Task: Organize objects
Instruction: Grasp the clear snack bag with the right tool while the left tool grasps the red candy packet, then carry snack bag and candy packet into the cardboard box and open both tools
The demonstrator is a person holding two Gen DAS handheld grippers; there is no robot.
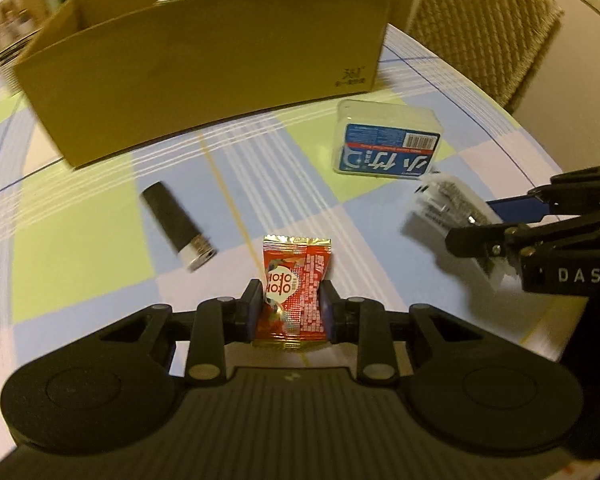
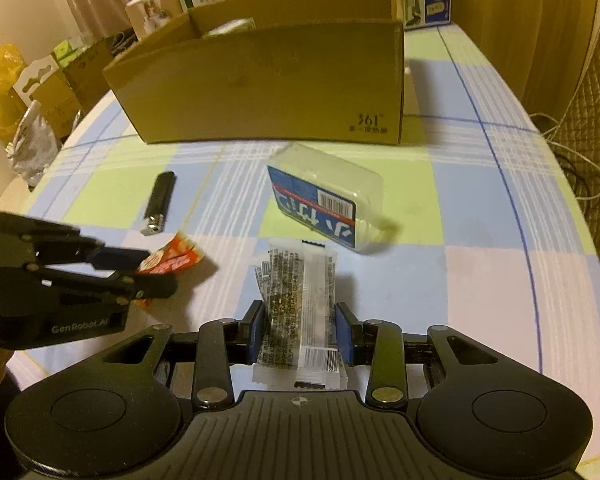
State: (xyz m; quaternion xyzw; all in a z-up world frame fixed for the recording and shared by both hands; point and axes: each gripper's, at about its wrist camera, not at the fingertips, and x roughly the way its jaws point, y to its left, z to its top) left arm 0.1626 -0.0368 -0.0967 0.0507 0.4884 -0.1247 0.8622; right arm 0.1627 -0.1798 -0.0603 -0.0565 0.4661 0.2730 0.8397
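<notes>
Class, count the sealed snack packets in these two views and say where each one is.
2. The red packet is clamped in the left gripper; the clear packet is clamped in the right gripper. The cardboard box may hide more.

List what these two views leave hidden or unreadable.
- Cardboard box contents: its front wall hides them in both views; only a pale object's top shows.
- Clear packet print: too small and blurred in the right wrist view; blurred in the left.
- Red packet lower end: cut off behind the left hand-held gripper.
</notes>
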